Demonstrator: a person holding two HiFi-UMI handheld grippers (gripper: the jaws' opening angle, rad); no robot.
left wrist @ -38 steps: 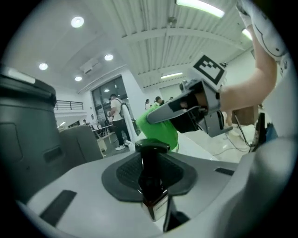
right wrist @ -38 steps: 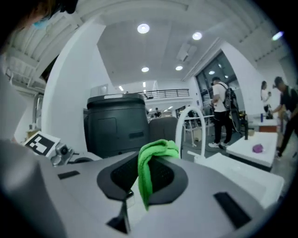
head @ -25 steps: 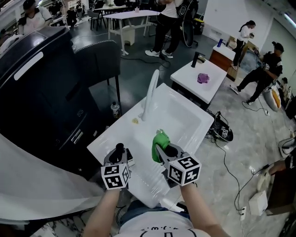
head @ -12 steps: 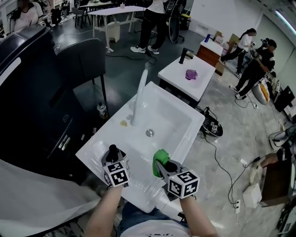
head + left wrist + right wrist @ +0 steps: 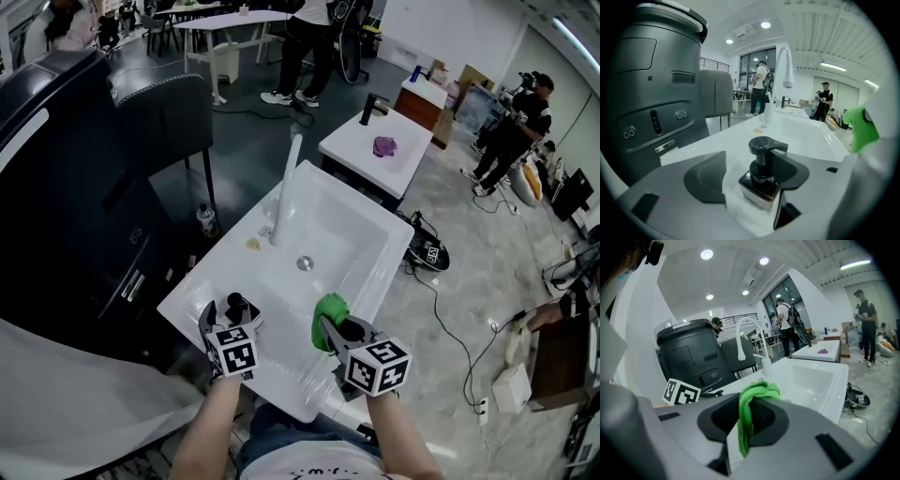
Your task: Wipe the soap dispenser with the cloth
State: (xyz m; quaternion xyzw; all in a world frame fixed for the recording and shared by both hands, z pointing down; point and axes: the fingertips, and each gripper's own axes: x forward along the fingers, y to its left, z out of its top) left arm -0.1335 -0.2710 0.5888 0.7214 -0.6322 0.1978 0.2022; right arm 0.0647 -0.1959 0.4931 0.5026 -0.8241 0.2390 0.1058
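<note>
A small soap dispenser (image 5: 761,174) with a black pump head and a clear body stands on the white counter at the sink's near left corner, also visible in the head view as the dispenser (image 5: 235,307). My left gripper (image 5: 229,313) has just been opening its jaws. The dispenser stands between them, and there is a clear gap on its left side. My right gripper (image 5: 330,325) is to its right, shut on a green cloth (image 5: 327,308). The cloth (image 5: 751,411) hangs bunched over the pads, above the basin's near edge.
The white sink basin (image 5: 366,246) with a tall white faucet (image 5: 287,184) lies ahead. A large dark machine (image 5: 66,187) stands to the left. A second white unit (image 5: 361,150) with a purple cloth (image 5: 384,146) sits beyond. Cables run over the floor on the right, and people stand far off.
The left jaws have spread apart from around the soap dispenser, which now stands on the counter. Both grippers have sunk a little toward the sink's edge. The cloth stays clamped.
</note>
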